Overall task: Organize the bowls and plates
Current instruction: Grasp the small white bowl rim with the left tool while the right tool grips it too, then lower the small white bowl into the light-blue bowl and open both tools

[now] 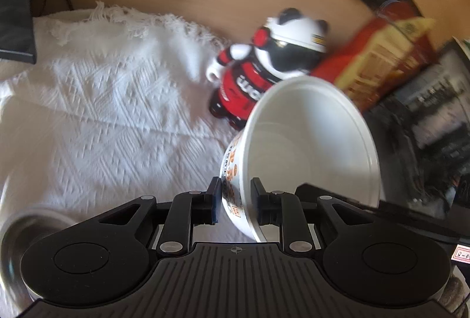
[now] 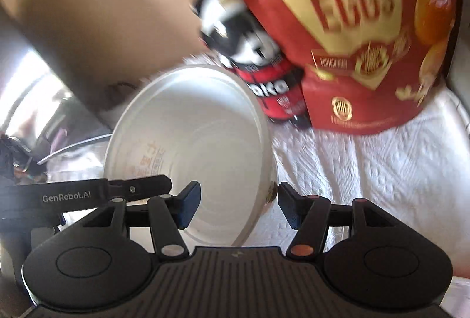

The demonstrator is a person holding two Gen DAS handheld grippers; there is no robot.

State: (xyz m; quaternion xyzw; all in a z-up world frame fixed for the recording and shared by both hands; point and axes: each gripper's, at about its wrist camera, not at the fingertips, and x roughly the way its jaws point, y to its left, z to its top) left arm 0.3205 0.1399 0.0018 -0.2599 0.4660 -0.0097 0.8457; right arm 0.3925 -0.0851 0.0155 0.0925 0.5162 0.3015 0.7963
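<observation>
A white disposable noodle bowl with orange print on its outside is tilted on its side above the white cloth. My left gripper is shut on the bowl's rim, one finger inside and one outside. The same bowl shows in the right wrist view, its opening facing the camera. My right gripper is open, its jaws standing either side of the bowl's right rim, not clamped. The left gripper's arm shows at the left there.
A panda figurine in red stands on the cloth beyond the bowl. A red quail-egg snack bag stands beside it. A metal bowl sits at the lower left. A dark box is at the right.
</observation>
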